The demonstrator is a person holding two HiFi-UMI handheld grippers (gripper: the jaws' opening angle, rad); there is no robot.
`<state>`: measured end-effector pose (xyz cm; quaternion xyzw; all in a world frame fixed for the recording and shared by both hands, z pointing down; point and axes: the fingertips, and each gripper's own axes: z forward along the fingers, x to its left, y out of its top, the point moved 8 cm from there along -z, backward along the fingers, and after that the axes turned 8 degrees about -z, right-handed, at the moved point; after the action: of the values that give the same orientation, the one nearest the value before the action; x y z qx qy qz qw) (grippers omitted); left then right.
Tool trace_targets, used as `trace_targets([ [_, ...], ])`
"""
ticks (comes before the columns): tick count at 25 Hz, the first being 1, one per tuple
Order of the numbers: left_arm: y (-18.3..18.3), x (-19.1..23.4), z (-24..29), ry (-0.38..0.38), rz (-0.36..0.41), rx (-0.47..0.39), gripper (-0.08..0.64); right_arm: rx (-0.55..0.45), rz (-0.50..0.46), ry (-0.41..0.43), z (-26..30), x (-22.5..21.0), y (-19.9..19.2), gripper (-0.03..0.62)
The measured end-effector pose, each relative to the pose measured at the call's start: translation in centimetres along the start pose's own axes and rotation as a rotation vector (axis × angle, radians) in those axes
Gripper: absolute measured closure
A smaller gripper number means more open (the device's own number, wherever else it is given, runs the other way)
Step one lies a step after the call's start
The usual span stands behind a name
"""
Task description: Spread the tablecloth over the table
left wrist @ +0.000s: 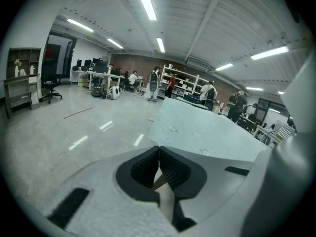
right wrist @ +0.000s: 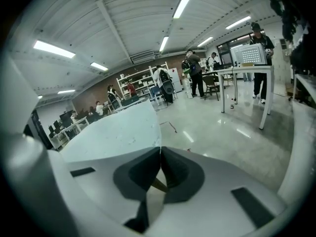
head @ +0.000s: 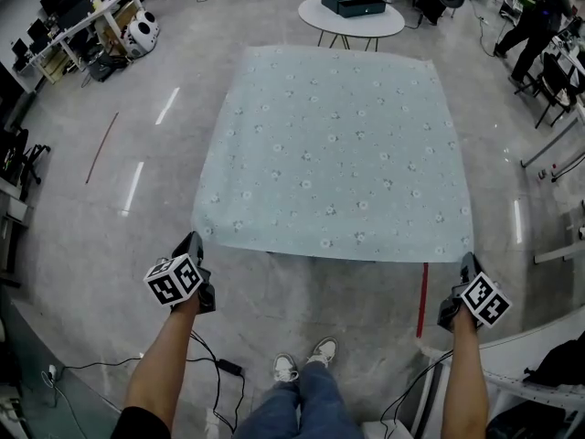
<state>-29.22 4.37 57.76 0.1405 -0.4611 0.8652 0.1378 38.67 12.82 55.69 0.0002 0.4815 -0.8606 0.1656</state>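
A pale blue-green tablecloth [head: 334, 154] with small flower prints lies stretched out flat in front of me, and what is under it is hidden. My left gripper [head: 194, 242] is shut on its near left corner. My right gripper [head: 469, 260] is shut on its near right corner. In the left gripper view the jaws [left wrist: 159, 147] meet on the cloth [left wrist: 207, 132], which runs away to the right. In the right gripper view the shut jaws [right wrist: 161, 148] pinch the cloth's [right wrist: 118, 132] corner, and the sheet spreads to the left.
A round white table [head: 329, 21] with a dark box [head: 353, 1] stands beyond the cloth's far edge. A red strip [head: 422, 298] lies on the floor near my right gripper. Cables [head: 215, 364] trail by my feet. Desks [head: 82, 21] stand far left, and a person [head: 535, 16] far right.
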Motion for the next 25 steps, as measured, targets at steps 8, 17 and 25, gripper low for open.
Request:
trace_targets([
  [8,0.7,0.3,-0.7,0.055,0.041,0.027,0.431,0.019,-0.195,-0.073,-0.9,0.7,0.6,0.448],
  [17,4.7,-3.1,-3.6,-0.004,0.179,-0.002,0.425,-0.036,-0.255,0.007,-4.5,6.1,3.9,0.469],
  [25,8.6,-12.1,-7.4,-0.214,0.312,-0.052,0.425,-0.142,-0.298,0.147,-9.6,15.1,9.1,0.512],
])
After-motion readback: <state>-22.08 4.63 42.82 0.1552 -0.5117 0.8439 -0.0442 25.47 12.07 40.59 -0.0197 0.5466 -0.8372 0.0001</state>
